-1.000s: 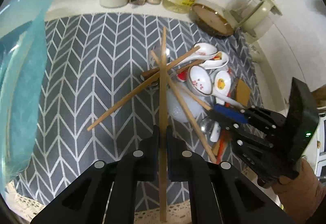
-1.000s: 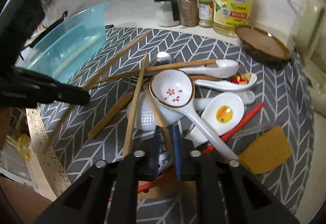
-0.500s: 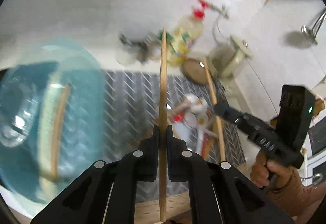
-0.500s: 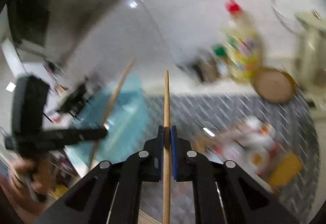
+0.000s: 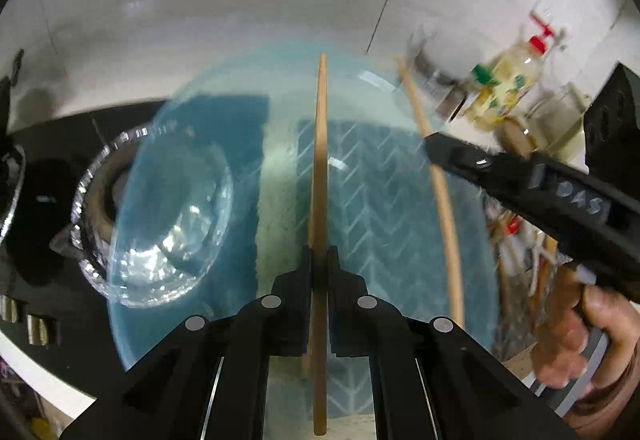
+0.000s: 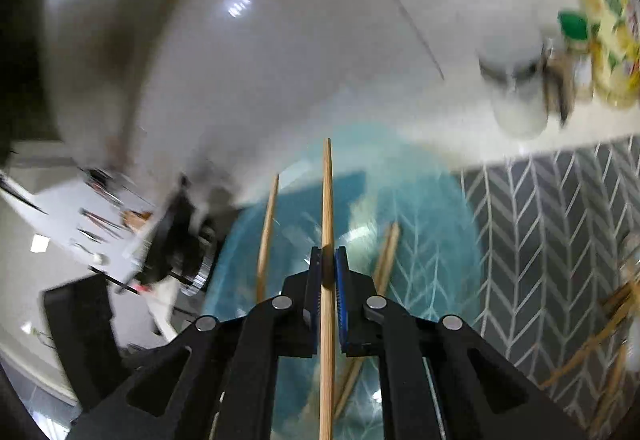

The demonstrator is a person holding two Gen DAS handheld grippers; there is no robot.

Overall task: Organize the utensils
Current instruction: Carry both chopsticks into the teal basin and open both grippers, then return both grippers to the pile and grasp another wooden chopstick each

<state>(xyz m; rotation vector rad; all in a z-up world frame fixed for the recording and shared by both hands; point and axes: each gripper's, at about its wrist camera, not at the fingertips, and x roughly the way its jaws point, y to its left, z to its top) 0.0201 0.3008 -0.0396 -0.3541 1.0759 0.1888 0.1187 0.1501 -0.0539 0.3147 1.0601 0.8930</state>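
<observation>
Wooden chopsticks, 1 pinched in each tongs: left tongs (image 5: 319,256) grip a chopstick (image 5: 319,168), right tongs (image 6: 329,260) grip another (image 6: 327,200), long axes pointing forward over the blue bowl (image 5: 192,272) directly below both; release looks next.

home kitchen: tiled wall (image 5: 200,0), stove burner (image 5: 100,192), spice jars (image 6: 516,88), oil bottle (image 6: 612,40)
</observation>
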